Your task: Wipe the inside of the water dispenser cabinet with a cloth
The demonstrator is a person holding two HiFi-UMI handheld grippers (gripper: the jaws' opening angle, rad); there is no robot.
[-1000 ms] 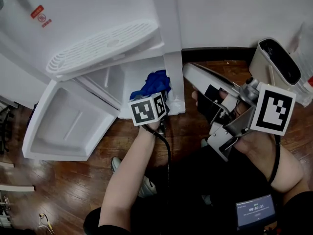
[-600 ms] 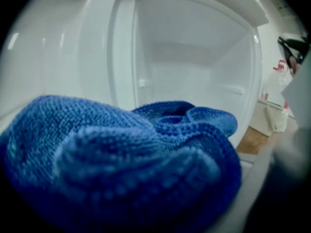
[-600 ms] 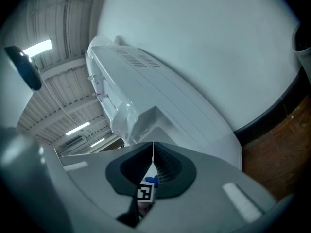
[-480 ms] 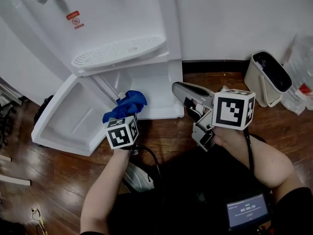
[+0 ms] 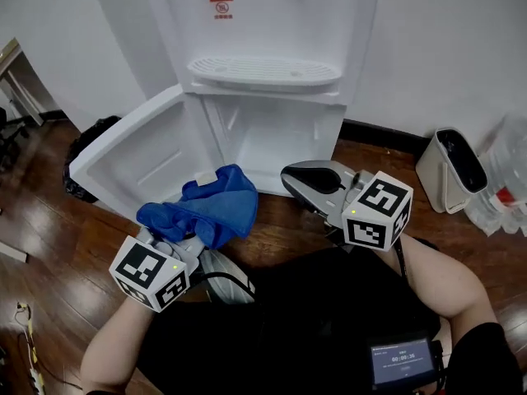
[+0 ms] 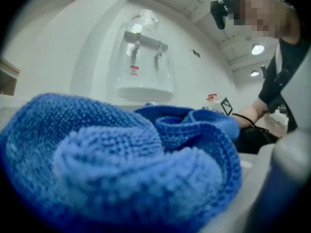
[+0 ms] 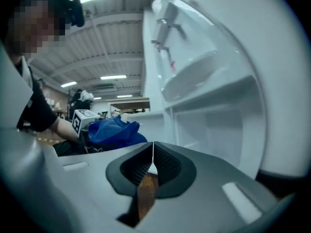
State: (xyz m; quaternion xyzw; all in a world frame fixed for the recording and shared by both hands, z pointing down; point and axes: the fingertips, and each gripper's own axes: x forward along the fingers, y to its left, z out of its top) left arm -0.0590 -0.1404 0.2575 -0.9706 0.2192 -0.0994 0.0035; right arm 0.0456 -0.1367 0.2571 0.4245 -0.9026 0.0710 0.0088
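The pale grey left gripper (image 5: 188, 241) and right gripper (image 5: 290, 181) each bear a white cube (image 5: 151, 272) of black square markers and trail a black cable (image 5: 401, 262), and the person wears black.

Looks like an office: a white water dispenser (image 5: 272, 23) against a plain white wall (image 5: 445, 39), dark wood floor (image 5: 49, 245), a small bin (image 5: 451, 171) beside it, strip lights (image 7: 113, 77) on the bare ceiling (image 7: 97, 38).

Beige bin (image 5: 435, 179) on wooden floor (image 5: 49, 245); clear bottles (image 5: 504, 175) just beside; small lit screen (image 5: 403, 362) near bottom edge.
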